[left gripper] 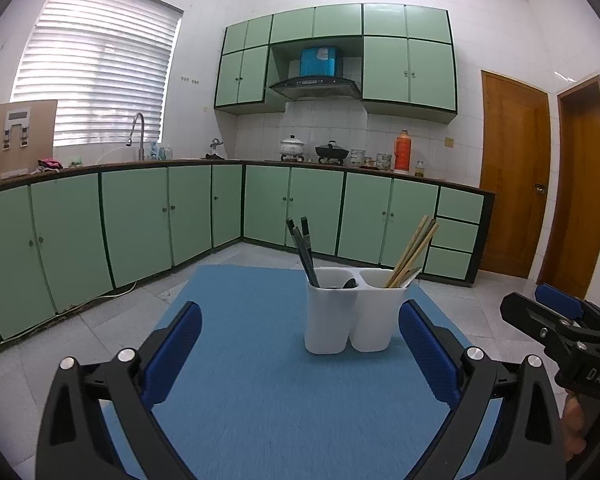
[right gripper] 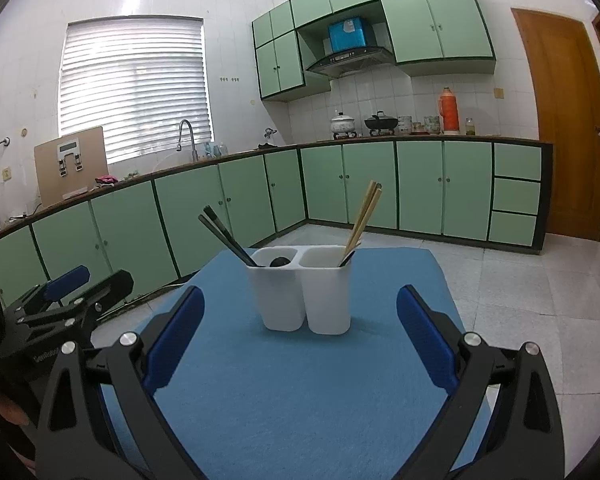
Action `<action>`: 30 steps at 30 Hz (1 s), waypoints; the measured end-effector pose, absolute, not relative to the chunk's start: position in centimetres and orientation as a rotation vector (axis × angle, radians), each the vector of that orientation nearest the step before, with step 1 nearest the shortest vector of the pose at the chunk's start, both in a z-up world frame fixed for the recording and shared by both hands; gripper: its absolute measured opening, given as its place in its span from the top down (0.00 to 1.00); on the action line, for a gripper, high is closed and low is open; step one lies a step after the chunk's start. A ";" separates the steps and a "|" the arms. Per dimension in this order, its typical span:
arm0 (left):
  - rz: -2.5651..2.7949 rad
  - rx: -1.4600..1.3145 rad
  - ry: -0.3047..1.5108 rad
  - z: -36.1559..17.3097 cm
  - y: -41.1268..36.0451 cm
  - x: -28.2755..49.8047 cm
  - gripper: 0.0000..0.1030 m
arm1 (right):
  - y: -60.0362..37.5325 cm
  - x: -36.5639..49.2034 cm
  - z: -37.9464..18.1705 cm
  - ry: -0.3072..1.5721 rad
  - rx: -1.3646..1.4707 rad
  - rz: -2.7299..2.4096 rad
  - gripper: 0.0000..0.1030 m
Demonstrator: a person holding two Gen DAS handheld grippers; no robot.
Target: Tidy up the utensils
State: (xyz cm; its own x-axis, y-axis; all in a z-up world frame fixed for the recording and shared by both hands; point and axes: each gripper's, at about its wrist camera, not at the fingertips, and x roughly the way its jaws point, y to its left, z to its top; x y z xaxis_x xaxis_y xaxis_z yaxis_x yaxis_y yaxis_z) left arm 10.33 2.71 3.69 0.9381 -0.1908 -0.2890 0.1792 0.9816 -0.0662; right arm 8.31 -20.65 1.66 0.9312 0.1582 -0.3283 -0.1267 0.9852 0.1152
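Fingers (left gripper: 188, 340) of both grippers spread wide and empty, white utensil holder (left gripper: 348, 312) upright just ahead on blue mat (left gripper: 260, 420), untouched

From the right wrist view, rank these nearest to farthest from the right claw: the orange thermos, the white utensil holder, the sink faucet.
1. White utensil holder: on the blue mat, just ahead of the right claw.
2. Sink faucet: on the counter, ahead to the left, under the window.
3. Orange thermos: back counter, far right.
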 end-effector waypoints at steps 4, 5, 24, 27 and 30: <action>-0.188 -0.037 0.276 4.4 2.6 9.6 0.06 | -20.9 7.7 2.4 0.329 0.092 0.145 0.09; -0.187 -0.039 0.271 4.6 2.6 9.4 0.06 | -20.8 7.6 2.6 0.323 0.089 0.146 0.09; -0.191 -0.013 0.260 4.8 2.5 9.0 0.06 | -20.3 7.1 3.1 0.308 0.056 0.139 0.08; -0.192 -0.011 0.258 4.8 2.6 8.9 0.06 | -20.2 7.1 3.0 0.311 0.051 0.134 0.08; -0.191 -0.013 0.259 4.8 2.7 8.9 0.06 | -20.1 7.1 2.9 0.311 0.049 0.135 0.08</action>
